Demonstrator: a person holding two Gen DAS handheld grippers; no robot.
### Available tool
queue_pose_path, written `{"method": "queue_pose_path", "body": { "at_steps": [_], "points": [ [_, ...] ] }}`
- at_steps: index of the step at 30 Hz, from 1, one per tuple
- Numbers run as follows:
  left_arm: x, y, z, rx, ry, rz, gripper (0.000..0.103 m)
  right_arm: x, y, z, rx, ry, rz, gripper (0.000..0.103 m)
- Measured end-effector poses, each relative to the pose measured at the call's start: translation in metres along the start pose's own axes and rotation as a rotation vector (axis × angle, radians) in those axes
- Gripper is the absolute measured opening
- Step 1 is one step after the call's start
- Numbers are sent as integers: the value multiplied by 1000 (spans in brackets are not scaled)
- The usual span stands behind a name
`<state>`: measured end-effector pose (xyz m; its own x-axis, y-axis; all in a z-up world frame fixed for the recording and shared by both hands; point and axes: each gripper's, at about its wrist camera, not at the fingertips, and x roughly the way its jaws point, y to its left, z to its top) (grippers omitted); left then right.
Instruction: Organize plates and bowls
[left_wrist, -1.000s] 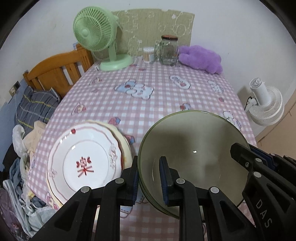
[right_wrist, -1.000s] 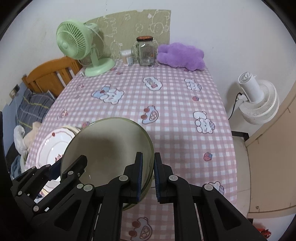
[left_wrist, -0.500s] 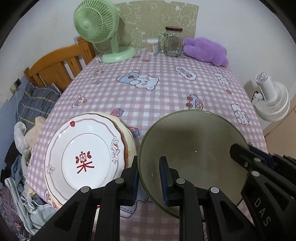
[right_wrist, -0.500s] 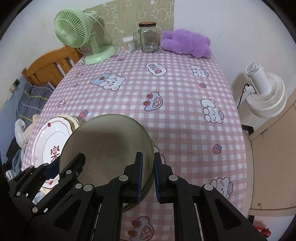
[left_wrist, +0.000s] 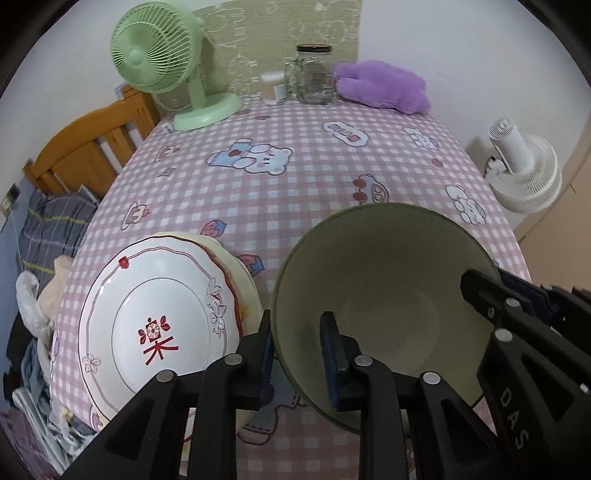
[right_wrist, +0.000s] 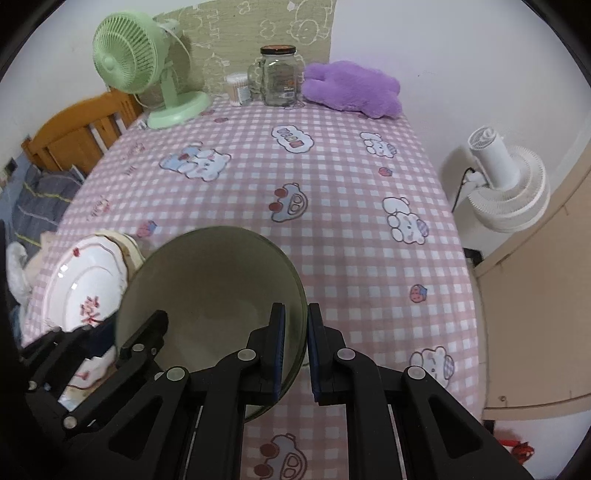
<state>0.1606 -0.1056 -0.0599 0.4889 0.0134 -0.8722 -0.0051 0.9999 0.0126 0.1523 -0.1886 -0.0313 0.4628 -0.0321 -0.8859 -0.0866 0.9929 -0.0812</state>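
Nearest, the left tool (left_wrist: 297, 345) straddles the near-left rim of the olive green bowl (left_wrist: 384, 306), one pad outside the wall and one inside; its jaws are opening, and a gap shows between the inner pad and the wall. The right tool (right_wrist: 295, 334) pinches the bowl's opposite rim tightly, jaws narrow. The bowl sits at the near edge of the bench (right_wrist: 332, 177), which wears a pink checked cloth. Just left of the bowl lies a white plate (left_wrist: 159, 325) with red markings, stacked on a cream plate (left_wrist: 240, 273). At the far end stand a green fan (left_wrist: 162, 62), a glass jar (left_wrist: 314, 74) and a purple plush (left_wrist: 380, 86).
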Motion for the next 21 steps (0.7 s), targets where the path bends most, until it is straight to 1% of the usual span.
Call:
{"method": "queue_pose_path", "body": {
  "at_steps": [5,6,7,8,9,10,11,12,15,21],
  "points": [
    [1,7,1,16,6,-83,38,0,0,1,38,13,-16,15],
    [2,9,2,15,11,-102,41,0,0,2,48,19,-17,16],
    [3,11,3,14,15,-118,42,0,0,2,53,24,-14,19],
    [4,12,4,17,20,-135,44,1,1,2,62,33,-7,29],
    [5,13,4,22,22,-149,49,1,2,1,72,38,-14,45],
    [6,14,6,29,23,-164,53,-1,2,1,83,33,-29,54],
    [8,15,7,37,25,-185,59,-3,3,1,101,18,-45,68],
    [9,15,8,43,28,-205,60,-5,3,2,113,9,-50,70],
    [14,17,11,58,41,-252,64,-4,4,3,139,14,-61,71],
    [27,17,17,92,69,-340,65,4,5,2,221,41,-67,71]
  ]
}}
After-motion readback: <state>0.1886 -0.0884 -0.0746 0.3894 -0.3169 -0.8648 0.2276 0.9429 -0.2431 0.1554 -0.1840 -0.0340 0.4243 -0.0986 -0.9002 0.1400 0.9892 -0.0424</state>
